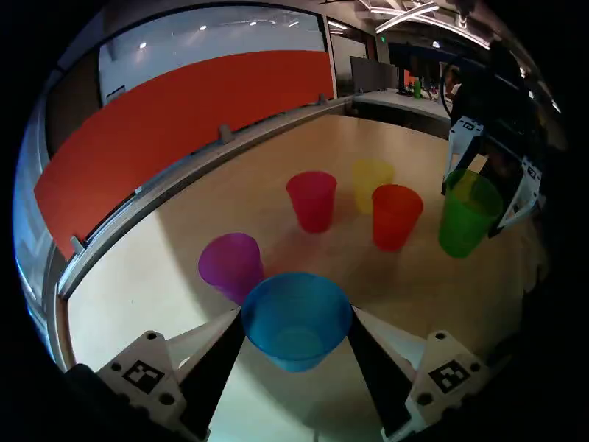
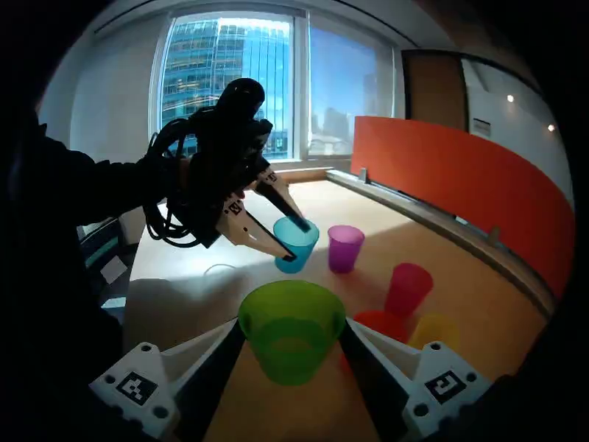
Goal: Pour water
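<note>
My left gripper (image 1: pixel 297 318) is clamped on the blue cup (image 1: pixel 297 346), 1 finger pressing each side, and holds it upright above the wooden table (image 1: pixel 147 287). My right gripper (image 2: pixel 292 325) grips the green cup (image 2: pixel 292 357) the same way, far off to the right. 4 more stand on the table: the purple cup (image 1: pixel 231 267) nearest, then the pink cup (image 1: pixel 312 200), orange cup (image 1: pixel 396 216) and yellow cup (image 1: pixel 370 180) farther off.

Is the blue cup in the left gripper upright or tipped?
Upright, or nearly: in the right gripper view the blue cup sits rim-up, held by the left gripper.
</note>
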